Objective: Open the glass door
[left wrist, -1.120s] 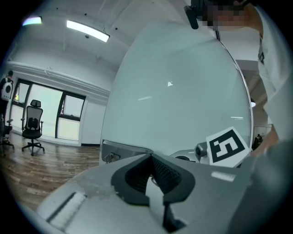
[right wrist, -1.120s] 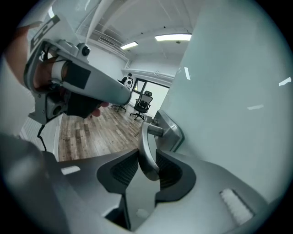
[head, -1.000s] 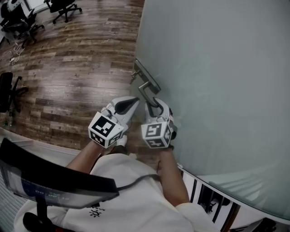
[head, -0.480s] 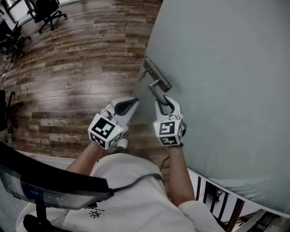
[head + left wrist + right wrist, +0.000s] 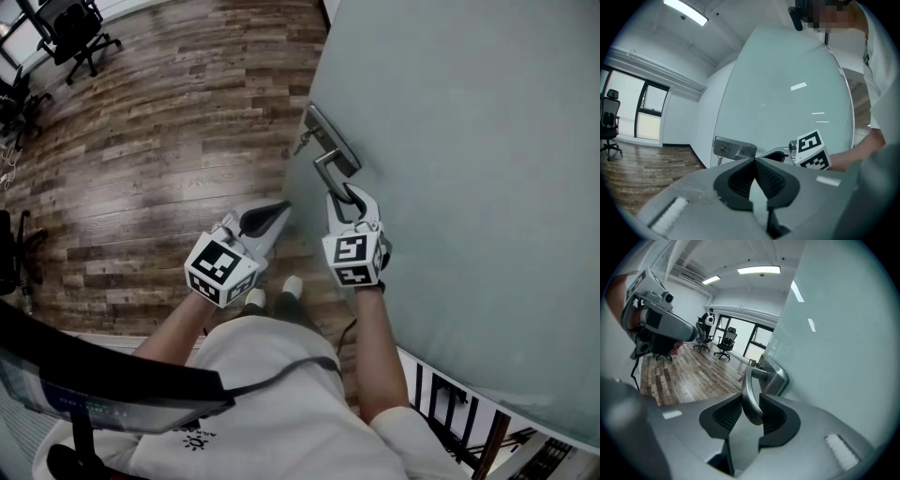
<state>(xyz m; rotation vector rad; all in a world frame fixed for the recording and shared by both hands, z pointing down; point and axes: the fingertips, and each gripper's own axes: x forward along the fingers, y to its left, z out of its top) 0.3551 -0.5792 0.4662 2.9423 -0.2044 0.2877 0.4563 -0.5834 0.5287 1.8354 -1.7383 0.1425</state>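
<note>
The glass door [image 5: 469, 187] fills the whole side to the right of the right gripper [image 5: 349, 202], a pale frosted sheet that runs on ahead of it and behind it. To the left of both grippers the wooden floor [image 5: 169, 141] spreads out in grey-brown planks. Well beyond the gripper tips, at the far side of the room, stand black office chairs [image 5: 70, 33]. The person [image 5: 272, 394] in a white top stands right behind the grippers, one forearm reaching forward to each.

The left gripper [image 5: 281, 208] hangs just to the left of the right one, apart from it and pointing at the door near its free edge. In its own view its dark pads meet at the tip, clenched on nothing. Each gripper carries a marker cube [image 5: 221, 267] at its rear.

Just ahead of the right gripper, near the door's edge, a metal lock plate [image 5: 330, 141] is fixed on the glass. From it the lever handle [image 5: 325, 173] bends back towards the right gripper and runs in between its jaws. In the right gripper view the pads press the lever on both sides, so that gripper is grasping the lever handle near its free end. A small key [image 5: 300, 142] hangs from the lock plate on its far left side, ahead of the left gripper.
</note>
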